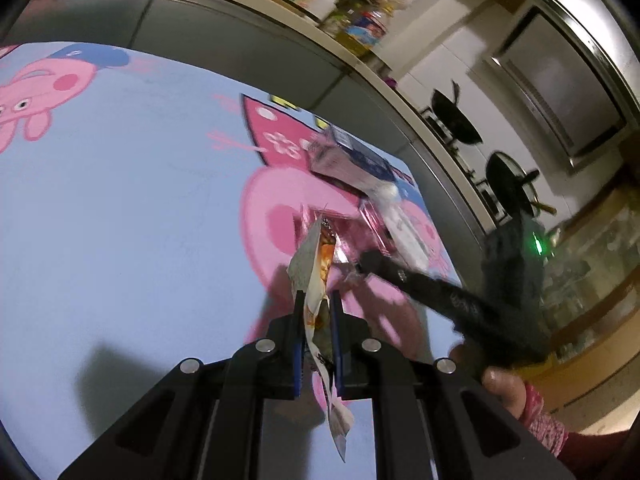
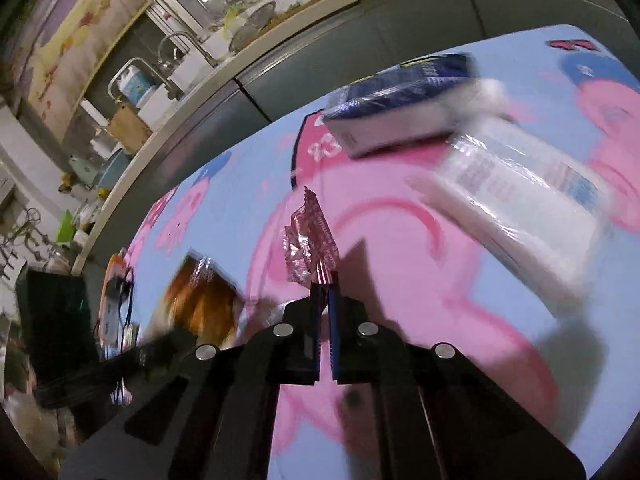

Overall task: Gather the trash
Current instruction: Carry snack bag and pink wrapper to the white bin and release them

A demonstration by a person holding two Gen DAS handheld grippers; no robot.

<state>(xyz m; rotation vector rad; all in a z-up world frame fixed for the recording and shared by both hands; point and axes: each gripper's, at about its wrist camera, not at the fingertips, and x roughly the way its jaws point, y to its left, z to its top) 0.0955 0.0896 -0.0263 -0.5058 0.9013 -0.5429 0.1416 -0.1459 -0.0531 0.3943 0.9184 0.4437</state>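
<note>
Right now both grippers are over a table spread with a light-blue cloth (image 1: pixel 120 208) printed with pink cartoon pigs. The left gripper (image 1: pixel 317 300) has its jaws pinched on a crumpled snack wrapper (image 1: pixel 314 264), white and orange; the wrapper sticks up past the fingertips and its lower end hangs down between the black fingers toward the camera. The right gripper (image 2: pixel 325 286) has its jaws pressed nearly together on the bottom edge of a small pink, shiny foil wrapper (image 2: pixel 310 240), which stands upright above the tips, lifted off the cloth.

From the left wrist view, the other gripper's black finger (image 1: pixel 384 266) reaches in from the right, just beside the orange wrapper, with the pink foil near its tip. A person's thumb (image 1: pixel 502 388) and a pink patterned sleeve (image 1: pixel 544 420) show at the lower right.

Farther back on the cloth lies a dark-blue and white carton (image 2: pixel 400 100), blurred, and touching it on the near side a white pack in clear plastic film (image 2: pixel 516 196). Seen from the right wrist, the orange wrapper (image 2: pixel 200 300) shows as a blur at the left.

Beyond the table runs a grey cabinet front (image 1: pixel 240 36) under a pale counter crowded with bottles and jars; a faucet (image 2: pixel 176 46) rises from the counter.
</note>
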